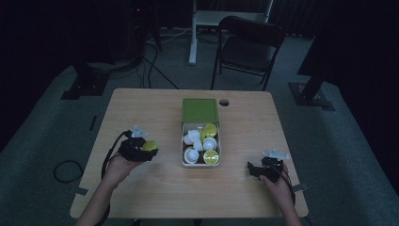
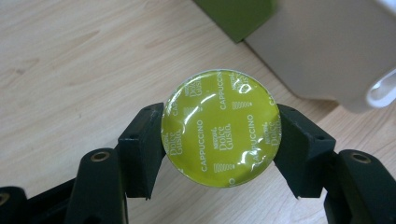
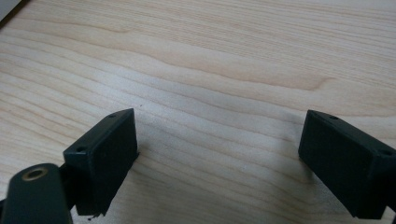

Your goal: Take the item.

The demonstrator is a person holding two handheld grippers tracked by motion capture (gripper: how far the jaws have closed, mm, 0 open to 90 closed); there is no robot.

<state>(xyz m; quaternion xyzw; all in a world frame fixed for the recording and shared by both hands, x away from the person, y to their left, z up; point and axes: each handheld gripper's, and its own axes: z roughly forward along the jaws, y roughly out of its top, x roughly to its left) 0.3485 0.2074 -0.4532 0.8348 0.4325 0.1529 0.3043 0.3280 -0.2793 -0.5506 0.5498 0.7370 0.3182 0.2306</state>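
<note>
Status: one green-lidded capsule [image 2: 220, 128] has been taken out of the box [image 1: 184, 141] and is held by the left gripper [image 1: 141, 149] over the table [image 1: 141, 108], left of the box and apart from it. The remaining capsules [image 1: 201, 143], several white and several with green lids, lie loose in the open box at the centre of the table, its green lid [image 1: 200, 111] folded back on the far side. Judged from this, the unloading is at an early stage: one capsule is out and not yet set down, and the rest are left to remove.

Left gripper: clenched on the capsule. In the left gripper view both black jaws press against opposite sides of the capsule rim, with the foil lid facing the camera and the box wall beyond it, to the upper right.

Right gripper [image 1: 263, 168]: released. Its jaws stand wide apart with bare tabletop between them; it rests near the right near edge of the table, well apart from the box
</note>
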